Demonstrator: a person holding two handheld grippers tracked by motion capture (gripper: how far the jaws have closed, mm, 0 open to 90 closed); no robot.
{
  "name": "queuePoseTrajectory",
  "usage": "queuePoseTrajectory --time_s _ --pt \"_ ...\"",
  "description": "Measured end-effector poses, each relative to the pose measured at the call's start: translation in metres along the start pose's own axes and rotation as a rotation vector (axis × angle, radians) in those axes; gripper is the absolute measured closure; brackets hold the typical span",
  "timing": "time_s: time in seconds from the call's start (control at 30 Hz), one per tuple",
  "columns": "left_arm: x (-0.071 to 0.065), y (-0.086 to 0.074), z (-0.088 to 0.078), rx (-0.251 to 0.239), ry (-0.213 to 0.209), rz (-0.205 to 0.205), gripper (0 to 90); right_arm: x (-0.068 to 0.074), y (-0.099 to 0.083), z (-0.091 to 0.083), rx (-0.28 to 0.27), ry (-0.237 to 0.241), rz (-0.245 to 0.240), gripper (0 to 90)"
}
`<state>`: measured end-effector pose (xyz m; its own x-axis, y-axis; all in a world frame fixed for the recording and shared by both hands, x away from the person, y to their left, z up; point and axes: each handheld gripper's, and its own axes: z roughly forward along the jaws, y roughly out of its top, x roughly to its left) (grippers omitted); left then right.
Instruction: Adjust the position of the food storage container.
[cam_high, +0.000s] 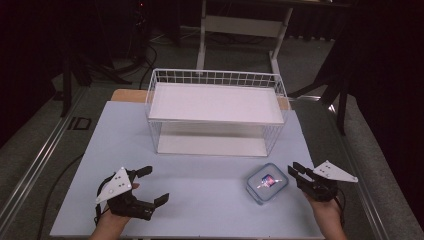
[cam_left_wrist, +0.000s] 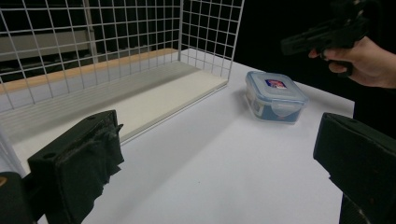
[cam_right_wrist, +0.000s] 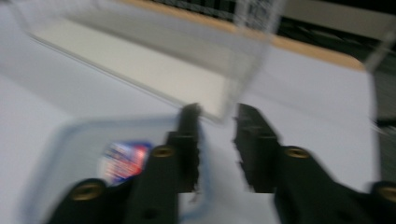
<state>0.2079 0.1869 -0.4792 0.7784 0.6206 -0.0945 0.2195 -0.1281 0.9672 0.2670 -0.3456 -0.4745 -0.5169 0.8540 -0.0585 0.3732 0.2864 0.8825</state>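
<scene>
A small clear lidded container (cam_high: 267, 182) with a blue rim and a colourful label sits on the pale table, front right. My right gripper (cam_high: 295, 170) hovers just right of it, its jaws a narrow gap apart with nothing between the pads. In the blurred right gripper view, my right gripper (cam_right_wrist: 217, 140) has its left jaw over the container (cam_right_wrist: 93, 154) at its right edge. My left gripper (cam_high: 156, 185) rests at the front left, jaws wide open and empty. The left gripper view looks between my left gripper (cam_left_wrist: 219, 158) jaws at the container (cam_left_wrist: 274, 95) and my right gripper (cam_left_wrist: 287, 46), held in a hand.
A white wire basket (cam_high: 215, 77) with an upper shelf and a lower shelf stands at the table's back middle, open toward me. The pale table (cam_high: 200, 200) lies bare between the grippers. Dark floor, cables and a desk frame surround the table.
</scene>
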Motion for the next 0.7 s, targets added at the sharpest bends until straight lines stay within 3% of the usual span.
queuePoseTrajectory --time_s 0.1,0.27,0.5,0.7 --pt "0.000 0.000 0.001 0.004 0.001 0.003 1.8 -0.010 -0.010 0.005 0.038 -0.037 0.025 89.7" --pt "-0.001 0.000 0.001 0.005 -0.006 0.006 1.8 -0.017 -0.023 0.012 0.086 -0.071 0.032 90.0" --pt "0.000 0.000 0.001 0.003 -0.013 0.004 1.8 -0.019 -0.038 0.026 0.155 -0.049 0.055 90.0" --pt "-0.002 0.001 0.002 0.000 -0.031 0.014 1.8 -0.014 -0.046 0.035 0.205 0.003 0.063 90.0"
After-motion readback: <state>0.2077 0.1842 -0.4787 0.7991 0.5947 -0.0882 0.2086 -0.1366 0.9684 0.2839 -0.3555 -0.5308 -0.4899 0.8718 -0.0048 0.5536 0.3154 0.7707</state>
